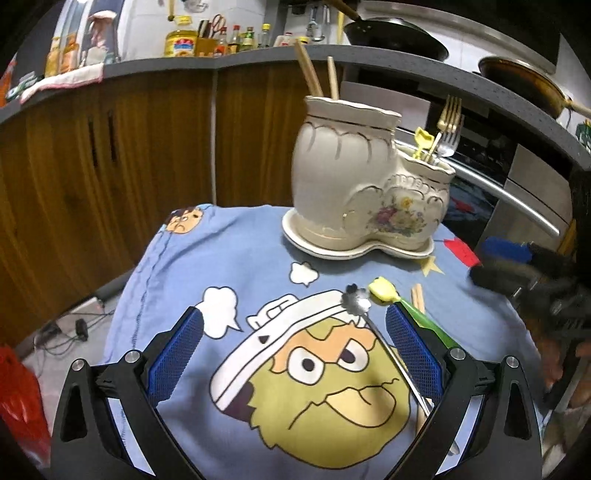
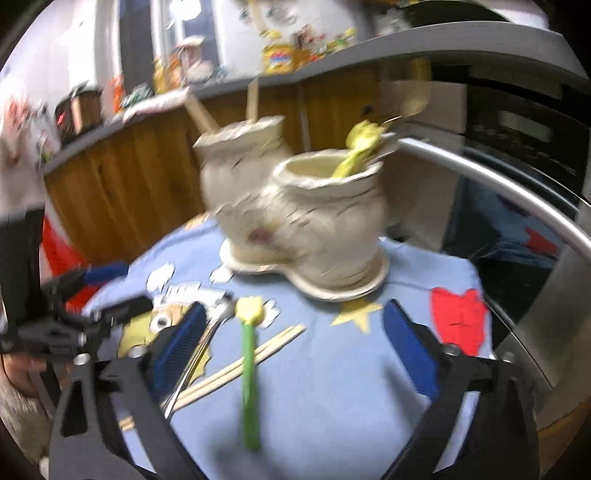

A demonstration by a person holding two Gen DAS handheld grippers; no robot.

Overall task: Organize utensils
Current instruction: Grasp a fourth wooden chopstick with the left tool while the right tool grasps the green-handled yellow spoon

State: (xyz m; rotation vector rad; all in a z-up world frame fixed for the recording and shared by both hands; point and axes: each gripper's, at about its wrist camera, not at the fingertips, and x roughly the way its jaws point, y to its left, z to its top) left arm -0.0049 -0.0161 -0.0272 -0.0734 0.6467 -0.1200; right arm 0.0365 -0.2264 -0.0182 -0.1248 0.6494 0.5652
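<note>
A cream ceramic utensil holder (image 1: 365,184) with two pots stands on the blue cartoon cloth (image 1: 207,266). Its tall pot holds wooden chopsticks (image 1: 314,74); its low pot holds forks (image 1: 448,125) and a yellow utensil. On the cloth lie a metal spoon (image 1: 373,321), a green utensil with a yellow head (image 1: 384,291) and chopsticks (image 1: 417,299). My left gripper (image 1: 295,332) is open above the cloth, empty. My right gripper (image 2: 291,325) is open over the green utensil (image 2: 249,369), chopsticks (image 2: 236,365) and spoon (image 2: 199,354); the holder (image 2: 306,221) shows blurred beyond.
Wooden cabinets (image 1: 110,147) and a grey counter with bottles (image 1: 221,40) and pans (image 1: 395,33) stand behind. An oven with a metal handle (image 1: 517,199) is at the right. The right gripper (image 1: 517,273) shows at the left view's right edge. A red bag (image 1: 18,398) lies below left.
</note>
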